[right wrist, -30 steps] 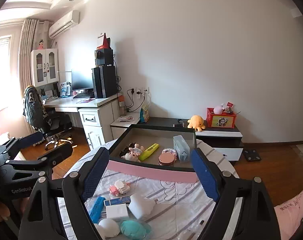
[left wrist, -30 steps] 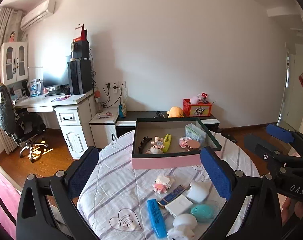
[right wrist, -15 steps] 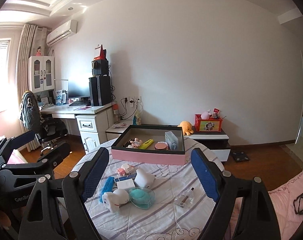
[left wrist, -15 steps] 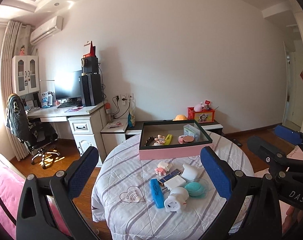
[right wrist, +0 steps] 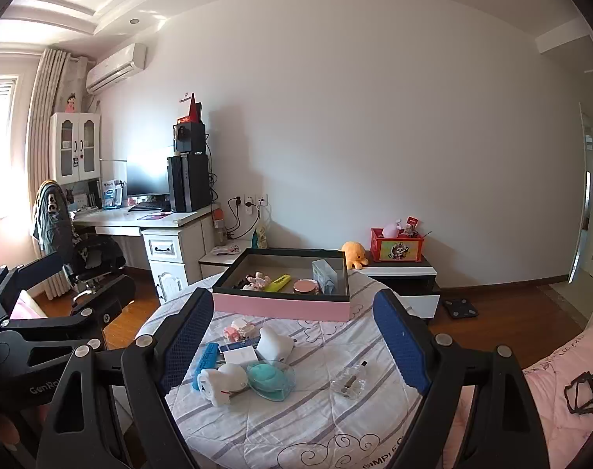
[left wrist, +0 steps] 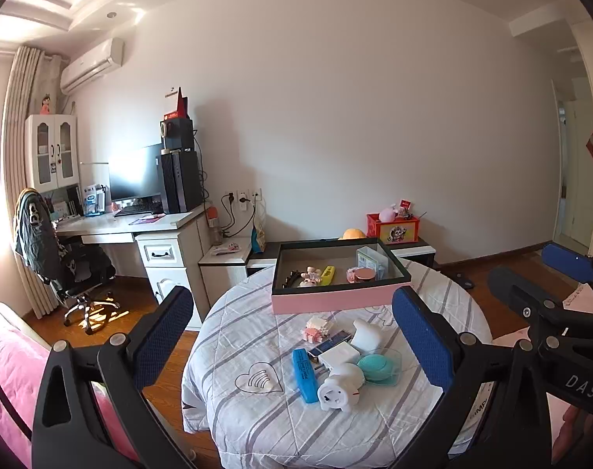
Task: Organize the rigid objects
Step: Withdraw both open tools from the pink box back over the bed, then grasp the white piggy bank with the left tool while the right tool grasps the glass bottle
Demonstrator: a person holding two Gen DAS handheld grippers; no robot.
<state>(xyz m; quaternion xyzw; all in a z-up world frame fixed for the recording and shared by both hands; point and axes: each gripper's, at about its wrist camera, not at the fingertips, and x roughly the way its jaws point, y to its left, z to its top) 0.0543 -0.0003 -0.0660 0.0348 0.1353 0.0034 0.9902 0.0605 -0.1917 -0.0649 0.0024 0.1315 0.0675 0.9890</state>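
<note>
With both my left gripper (left wrist: 292,336) and right gripper (right wrist: 294,338) spread wide and empty, I judge I'm between picks: next, reach for the loose clutter, perhaps the blue case (left wrist: 305,375), near the pink box (left wrist: 341,299).

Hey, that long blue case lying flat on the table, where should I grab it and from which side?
Grip the blue case across its narrow width near the middle, coming down from above. It lies flat on the table with its long side running away from you. Its left side is free; the white toy crowds its right, so grip slightly toward the far end.
</note>
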